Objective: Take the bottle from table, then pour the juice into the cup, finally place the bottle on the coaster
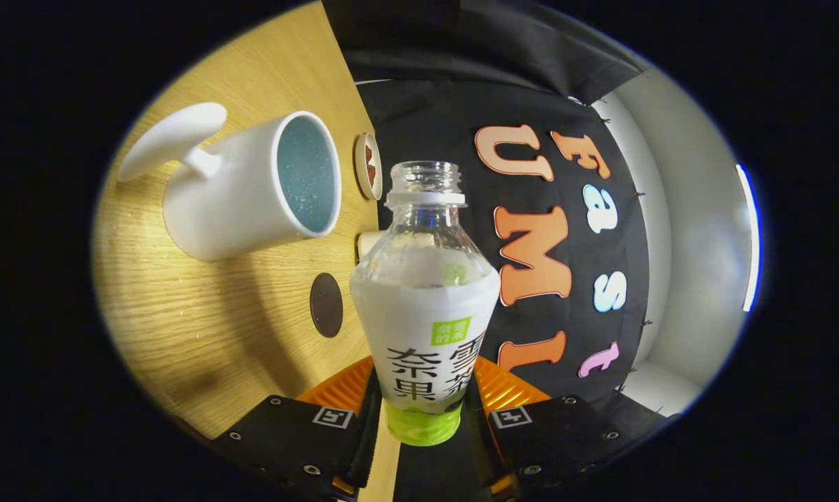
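My gripper is shut on a clear plastic bottle with a white and green label, holding it between both fingers low on its body. The bottle's neck is uncapped and points away from me. The whole view is rolled on its side, so the wooden table stands like a wall left of the bottle. A white cup with a pale blue inside and a curved handle sits on that table, its mouth facing the bottle's neck, a short gap apart. A dark round coaster lies on the table, nearer to me than the cup.
A small round dish with something reddish in it lies on the table beyond the cup, near the table's far edge. A small pale object peeks out behind the bottle's shoulder. The booth's black cloth wall hangs beyond the bottle.
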`<state>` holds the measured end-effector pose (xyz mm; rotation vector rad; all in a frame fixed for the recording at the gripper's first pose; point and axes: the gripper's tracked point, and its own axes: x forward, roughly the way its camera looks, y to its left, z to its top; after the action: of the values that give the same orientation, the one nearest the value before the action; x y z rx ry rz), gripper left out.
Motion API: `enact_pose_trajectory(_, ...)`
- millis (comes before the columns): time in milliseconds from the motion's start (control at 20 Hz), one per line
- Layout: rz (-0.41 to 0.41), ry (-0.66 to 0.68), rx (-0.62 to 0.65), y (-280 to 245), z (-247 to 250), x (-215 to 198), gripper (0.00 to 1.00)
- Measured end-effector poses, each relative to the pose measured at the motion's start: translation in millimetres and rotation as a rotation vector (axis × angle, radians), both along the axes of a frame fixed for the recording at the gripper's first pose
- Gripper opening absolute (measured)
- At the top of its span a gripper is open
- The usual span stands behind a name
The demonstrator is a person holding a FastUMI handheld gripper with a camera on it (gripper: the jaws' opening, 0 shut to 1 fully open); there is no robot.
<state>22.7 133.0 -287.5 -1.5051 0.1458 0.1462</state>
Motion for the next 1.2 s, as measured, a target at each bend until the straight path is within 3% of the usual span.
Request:
enact_pose_trajectory(550,0.078,-0.044,-0.198,10,8,2,0.57)
enact_pose_trajectory(1200,0.079,-0.076,-0.262,1,15,15,0.57)
